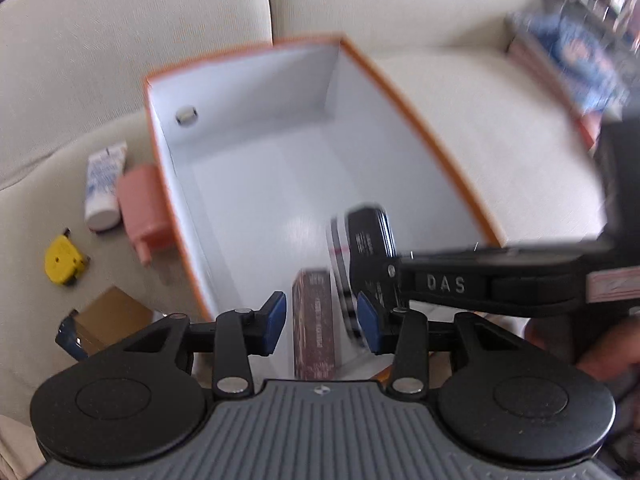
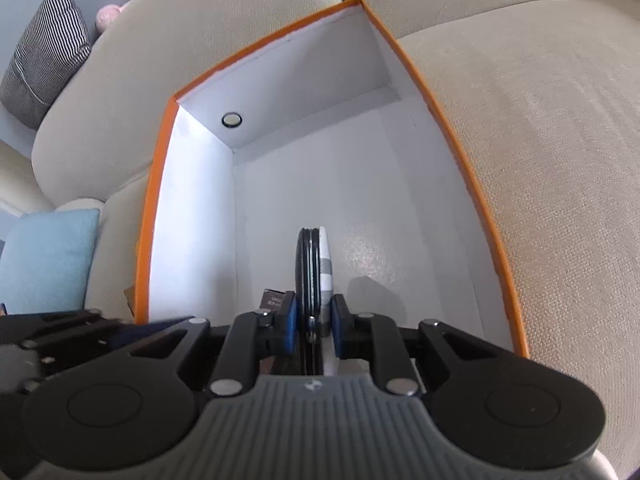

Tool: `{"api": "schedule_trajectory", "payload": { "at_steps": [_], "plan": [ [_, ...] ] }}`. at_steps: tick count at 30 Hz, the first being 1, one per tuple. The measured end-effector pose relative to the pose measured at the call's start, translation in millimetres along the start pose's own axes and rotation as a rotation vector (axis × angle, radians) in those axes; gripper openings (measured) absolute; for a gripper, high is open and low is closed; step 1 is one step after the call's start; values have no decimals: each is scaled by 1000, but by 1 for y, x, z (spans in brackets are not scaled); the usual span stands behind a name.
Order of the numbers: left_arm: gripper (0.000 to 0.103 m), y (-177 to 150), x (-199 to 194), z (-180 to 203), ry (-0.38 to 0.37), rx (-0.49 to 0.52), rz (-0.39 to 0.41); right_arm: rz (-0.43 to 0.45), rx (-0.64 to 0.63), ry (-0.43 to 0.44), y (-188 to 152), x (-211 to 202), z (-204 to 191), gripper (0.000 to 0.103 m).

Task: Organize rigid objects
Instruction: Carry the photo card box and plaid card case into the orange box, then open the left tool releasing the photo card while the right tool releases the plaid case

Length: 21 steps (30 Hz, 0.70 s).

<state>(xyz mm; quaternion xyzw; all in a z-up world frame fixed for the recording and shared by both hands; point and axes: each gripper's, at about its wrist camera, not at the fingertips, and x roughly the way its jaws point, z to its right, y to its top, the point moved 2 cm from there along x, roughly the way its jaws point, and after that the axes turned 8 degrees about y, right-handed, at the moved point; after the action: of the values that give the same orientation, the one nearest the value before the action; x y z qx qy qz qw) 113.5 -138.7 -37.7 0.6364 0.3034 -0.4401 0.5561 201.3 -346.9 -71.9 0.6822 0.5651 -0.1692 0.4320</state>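
Left wrist view
Box: the orange-rimmed box (image 1: 160, 152) lies ahead of and below the left tongs (image 1: 322, 316), its white floor mostly bare.
Left tongs: jaws stand part-open, pressing on nothing; a dark maroon book (image 1: 314, 324) stands on edge between them, clear of both blue pads (image 1: 276, 316).
Step well done: judged as the release of the book; lift straight up so neither pad tips it.
Right tongs seen from here: the right tongs (image 1: 384, 276) reach in from the right, just beyond the left tongs' right pad, gripping a flat black-and-white item (image 1: 362, 240).
Waiting things: left of the tongs, outside the box, lie a white tube (image 1: 104, 184), a pink object (image 1: 144, 208), a yellow tape measure (image 1: 64, 260) and a brown card box (image 1: 108, 316).
Pose: the left tongs point steeply down into the near end of the box.

Right wrist view
Right tongs: the right tongs (image 2: 314, 320) are clamped narrow on the flat item (image 2: 314, 264), held on edge.
Place: the book's top (image 2: 274, 300) shows just left of the left pad; the box rim (image 2: 154, 200) runs up both sides.
Step well done: set the item down upright beside the book, then open.
Pose: angled down along the box's length.
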Motion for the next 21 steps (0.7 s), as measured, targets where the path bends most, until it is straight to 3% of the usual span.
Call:
{"api": "schedule_trajectory", "payload": {
  "at_steps": [5, 9, 16, 21],
  "plan": [
    [43, 0, -15, -43, -10, -124, 60, 31, 6, 27, -1, -17, -9, 18],
    [34, -5, -4, -64, -76, -214, 12, 14, 1, 54, 0, -14, -21, 18],
    [23, -9, 1, -79, -152, -280, 11, -43, 0, 72, -5, 12, -36, 17],
    [16, -12, 8, -91, -203, -323, 1, -74, -15, 37, -5, 22, -40, 17]
  ]
}}
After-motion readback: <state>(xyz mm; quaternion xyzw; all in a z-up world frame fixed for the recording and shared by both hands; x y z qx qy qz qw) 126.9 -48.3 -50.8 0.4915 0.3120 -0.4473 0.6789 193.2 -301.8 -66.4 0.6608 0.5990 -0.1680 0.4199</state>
